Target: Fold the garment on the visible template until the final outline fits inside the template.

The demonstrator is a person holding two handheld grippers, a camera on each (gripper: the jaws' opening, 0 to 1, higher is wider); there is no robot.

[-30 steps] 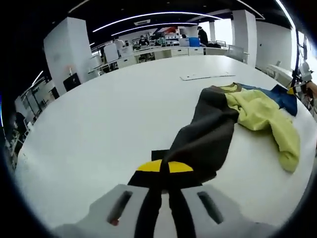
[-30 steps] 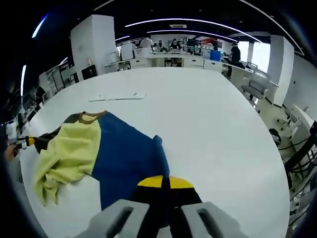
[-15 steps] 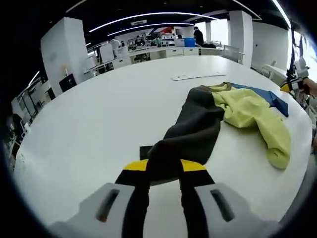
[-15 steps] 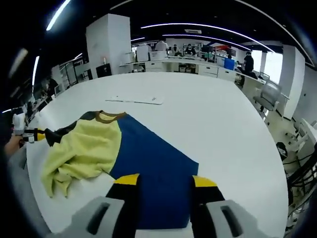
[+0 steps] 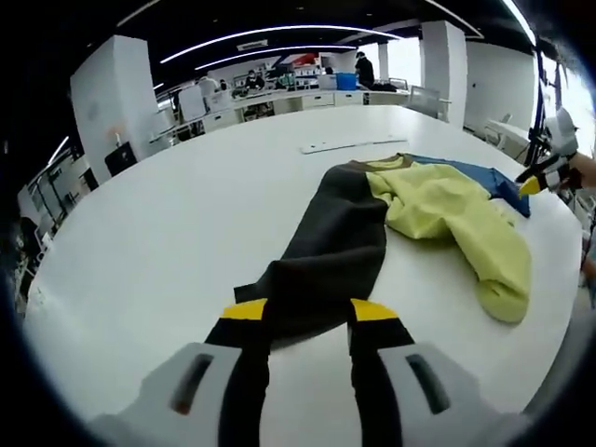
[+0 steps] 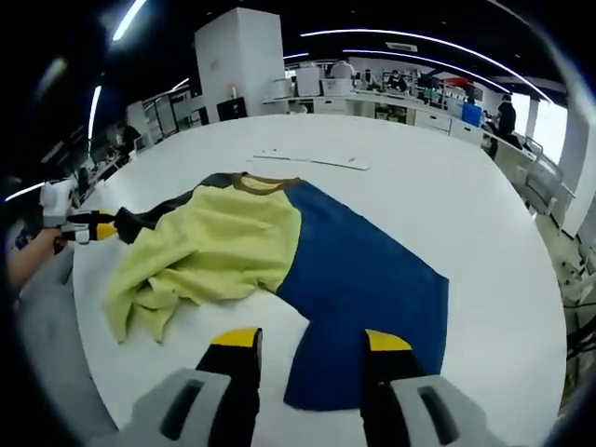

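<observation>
Just beyond the left claw [image 5: 308,312], jaws released, the garment [image 5: 391,219] is spread flat on the surface [image 5: 168,223], its dark end nearest. The long axis runs away toward the collar. The right claw [image 6: 307,340], likewise released, is poised over the blue hem [image 6: 372,289].

No text, label, brand or number can be read anywhere here
</observation>
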